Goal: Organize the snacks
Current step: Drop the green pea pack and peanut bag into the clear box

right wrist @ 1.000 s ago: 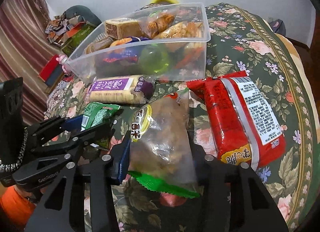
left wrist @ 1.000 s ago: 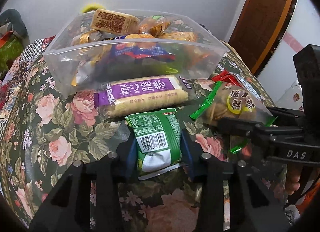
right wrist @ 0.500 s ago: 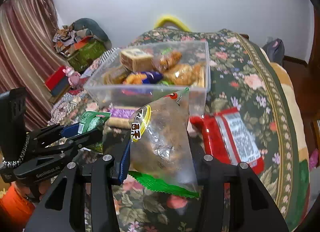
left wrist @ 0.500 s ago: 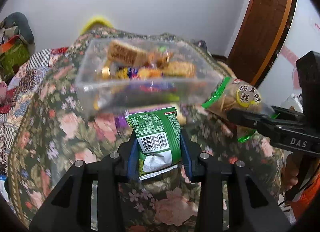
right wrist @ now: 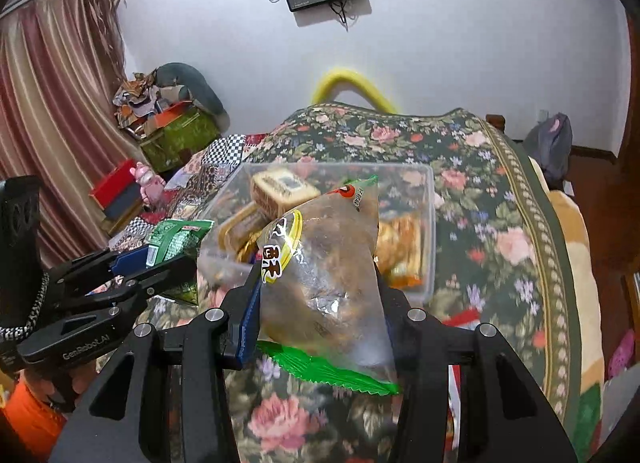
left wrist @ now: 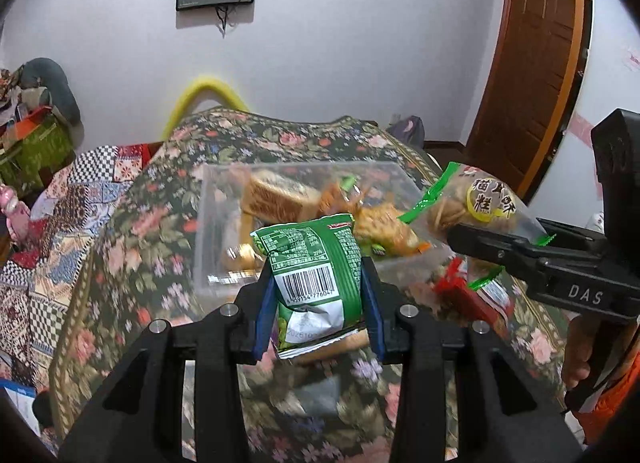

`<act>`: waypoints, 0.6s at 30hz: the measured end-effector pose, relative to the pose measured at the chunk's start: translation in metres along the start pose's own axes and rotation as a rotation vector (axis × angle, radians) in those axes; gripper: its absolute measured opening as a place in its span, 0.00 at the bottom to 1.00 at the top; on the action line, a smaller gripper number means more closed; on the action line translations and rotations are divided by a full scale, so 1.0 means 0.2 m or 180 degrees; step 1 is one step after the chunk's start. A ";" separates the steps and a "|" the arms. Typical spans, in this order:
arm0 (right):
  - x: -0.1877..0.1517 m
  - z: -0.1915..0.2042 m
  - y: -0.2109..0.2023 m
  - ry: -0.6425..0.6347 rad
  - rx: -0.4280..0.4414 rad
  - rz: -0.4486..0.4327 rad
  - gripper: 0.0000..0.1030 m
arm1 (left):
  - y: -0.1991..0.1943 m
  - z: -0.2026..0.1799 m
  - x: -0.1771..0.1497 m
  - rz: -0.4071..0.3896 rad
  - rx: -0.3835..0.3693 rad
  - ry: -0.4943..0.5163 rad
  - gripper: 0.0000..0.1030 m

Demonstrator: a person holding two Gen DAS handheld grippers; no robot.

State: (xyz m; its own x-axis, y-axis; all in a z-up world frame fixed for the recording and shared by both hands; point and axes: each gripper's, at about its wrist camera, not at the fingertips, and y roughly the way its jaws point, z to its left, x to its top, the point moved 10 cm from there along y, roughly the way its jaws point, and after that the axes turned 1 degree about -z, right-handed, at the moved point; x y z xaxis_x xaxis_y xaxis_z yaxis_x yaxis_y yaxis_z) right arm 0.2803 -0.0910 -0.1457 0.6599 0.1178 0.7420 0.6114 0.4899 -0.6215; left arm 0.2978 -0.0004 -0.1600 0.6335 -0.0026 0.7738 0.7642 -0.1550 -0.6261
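Both hands up off the bed at once here: the left gripper [left wrist: 318, 299] is clamped on a green snack packet [left wrist: 312, 267], barcode facing us, and the right gripper [right wrist: 316, 303] is squeezing a clear bag of brown biscuits [right wrist: 324, 275] with a green crimped edge. Both packets hang in the air just short of the clear plastic tub [left wrist: 202, 223], which sits on the floral bedspread [left wrist: 132, 235] and already holds a fair heap: a boxy tan-wrapped cake [left wrist: 276, 199], some orange-wrapped pieces, more I can't make out through the blur. So I'd say we're well along, with these two next to drop in. Left on the cover, a red packet [left wrist: 460, 295] peeks out just beside the tub's near corner; whether anything else lies under the grippers I can't tell. Nothing blocks the tub's open top, though the two tools are close side by side and the pile inside looks high. Around us: a checkered quilt [left wrist: 80, 199], a yellow hoop [right wrist: 352, 83] behind the bed, screens on the wall, the wooden door [left wrist: 532, 63].
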 end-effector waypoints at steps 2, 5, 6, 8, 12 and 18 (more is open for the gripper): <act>0.03 0.00 0.04 -0.0019 -0.0014 0.0004 0.42 | 0.03 0.02 0.03 -0.0003 0.0006 -0.0019 0.37; 0.06 0.01 0.11 -0.0029 -0.0024 0.0026 0.42 | 0.08 0.05 0.06 -0.0001 0.0041 -0.0040 0.37; 0.07 0.01 0.13 -0.0027 -0.0020 0.0034 0.42 | 0.09 0.06 0.07 0.0000 0.0049 -0.0046 0.37; 0.08 0.01 0.18 0.0001 -0.0020 0.0054 0.42 | 0.14 0.09 0.09 0.0005 0.0086 -0.0084 0.37; 0.10 0.02 0.27 0.0015 -0.0037 0.0116 0.42 | 0.22 0.13 0.10 0.0070 0.0091 -0.0165 0.37; 0.09 0.04 0.37 -0.0012 -0.0061 0.0228 0.42 | 0.33 0.18 0.09 0.0178 0.0095 -0.0259 0.37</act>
State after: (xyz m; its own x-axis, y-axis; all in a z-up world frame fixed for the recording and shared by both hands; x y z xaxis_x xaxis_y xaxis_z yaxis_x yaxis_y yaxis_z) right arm 0.3341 -0.0466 -0.1762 0.7007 0.1553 0.6964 0.5708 0.4635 -0.6777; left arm 0.3628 0.0240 -0.1911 0.6821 0.0700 0.7279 0.7298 -0.1274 -0.6717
